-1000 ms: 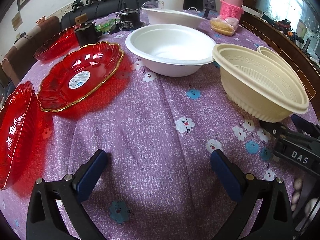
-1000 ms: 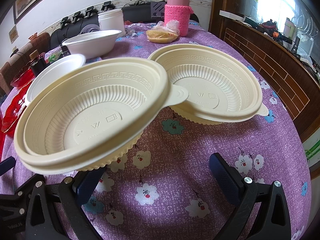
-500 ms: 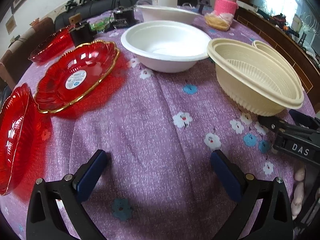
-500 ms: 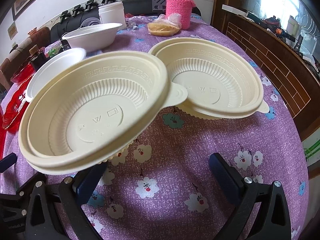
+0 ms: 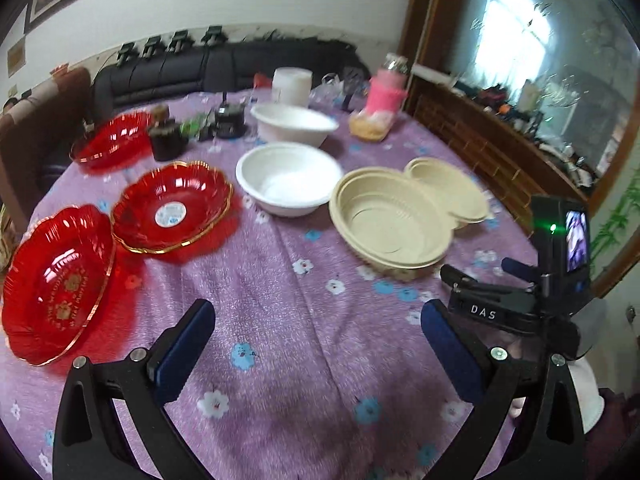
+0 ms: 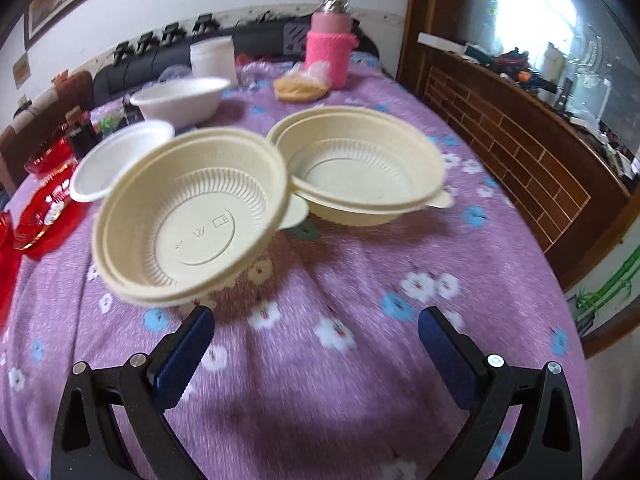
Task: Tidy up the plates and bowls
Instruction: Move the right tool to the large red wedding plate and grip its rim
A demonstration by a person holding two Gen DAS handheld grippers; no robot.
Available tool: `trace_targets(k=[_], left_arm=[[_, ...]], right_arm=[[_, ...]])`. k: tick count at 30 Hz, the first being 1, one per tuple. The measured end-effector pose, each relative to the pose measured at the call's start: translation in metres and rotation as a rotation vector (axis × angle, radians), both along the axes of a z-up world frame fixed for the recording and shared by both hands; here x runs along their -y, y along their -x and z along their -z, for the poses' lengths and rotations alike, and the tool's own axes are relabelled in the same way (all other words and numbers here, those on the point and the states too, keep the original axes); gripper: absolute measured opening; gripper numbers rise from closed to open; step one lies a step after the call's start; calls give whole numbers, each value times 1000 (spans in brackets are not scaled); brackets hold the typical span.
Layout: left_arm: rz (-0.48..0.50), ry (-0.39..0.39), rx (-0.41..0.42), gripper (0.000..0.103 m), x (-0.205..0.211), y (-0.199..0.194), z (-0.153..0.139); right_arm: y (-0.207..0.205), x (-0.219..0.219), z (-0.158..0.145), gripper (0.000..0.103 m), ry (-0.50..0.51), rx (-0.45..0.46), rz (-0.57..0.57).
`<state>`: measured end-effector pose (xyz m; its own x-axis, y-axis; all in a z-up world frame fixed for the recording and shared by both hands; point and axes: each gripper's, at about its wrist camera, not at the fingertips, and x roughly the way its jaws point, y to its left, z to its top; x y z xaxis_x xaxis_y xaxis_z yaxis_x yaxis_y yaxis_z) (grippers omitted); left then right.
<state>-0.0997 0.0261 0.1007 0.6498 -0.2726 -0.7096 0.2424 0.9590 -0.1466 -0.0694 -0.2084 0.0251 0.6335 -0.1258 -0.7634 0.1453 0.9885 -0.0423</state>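
Two cream ribbed bowls sit on the purple flowered tablecloth. The nearer cream bowl (image 6: 192, 220) (image 5: 390, 226) is tilted, its tab over the rim of the farther cream bowl (image 6: 360, 172) (image 5: 448, 188). My right gripper (image 6: 314, 330) (image 5: 492, 308) is open just behind the tilted bowl and holds nothing. My left gripper (image 5: 316, 340) is open over bare cloth. Two white bowls (image 5: 288, 184) (image 5: 296, 124) stand mid-table. Three red glass plates (image 5: 56, 280) (image 5: 172, 204) (image 5: 114, 140) lie at the left.
At the back stand a pink-sleeved bottle (image 6: 330, 50), a white tub (image 6: 212, 58), a bag of food (image 6: 300, 86) and dark jars (image 5: 166, 140). A wooden sideboard (image 6: 520, 152) runs along the right. A sofa lines the far wall.
Both grippers have pulled back and risen, so the bowls and plates look smaller and farther off. The tilted cream bowl now sits ahead of my right gripper's left finger instead of over it.
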Motion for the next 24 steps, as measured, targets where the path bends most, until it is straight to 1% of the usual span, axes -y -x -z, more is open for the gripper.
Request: trace_targets(k=[2, 4, 6, 8, 9, 11, 12, 15, 17, 18, 21, 23, 24], left_arm=[[23, 29, 8, 103, -10, 9, -9], [13, 59, 23, 103, -29, 17, -19], [-45, 76, 49, 103, -61, 21, -34], [-128, 88, 81, 103, -99, 24, -48], [-184, 82, 101, 103, -122, 26, -55], [-285, 62, 138, 103, -161, 32, -65], [-345, 55, 151, 103, -183, 34, -69], [-460, 58, 138, 103, -234, 37, -67], [-511, 60, 115, 103, -263, 37, -62], [-534, 56, 98, 103, -274, 36, -58], [-552, 73, 53, 103, -306, 25, -45], [-547, 92, -2, 103, -323, 13, -31], [-538, 104, -29, 100, -330, 5, -23]], right_arm=[[11, -3, -8, 102, 13, 24, -3], [22, -12, -21, 102, 30, 63, -29], [31, -28, -40, 102, 43, 120, -73], [36, -46, -58, 102, 31, 173, -125], [38, -61, -69, 102, 15, 203, -167], [38, -85, -80, 103, -26, 227, -247], [35, -104, -87, 103, -61, 236, -309], [23, -152, -92, 103, -149, 209, -461], [16, -177, -90, 99, -222, 177, -530], [8, -193, -88, 97, -274, 146, -573], [-8, -229, -77, 91, -337, 81, -619], [-16, -250, -68, 81, -348, 37, -632], [-22, -260, -60, 80, -360, 6, -633]])
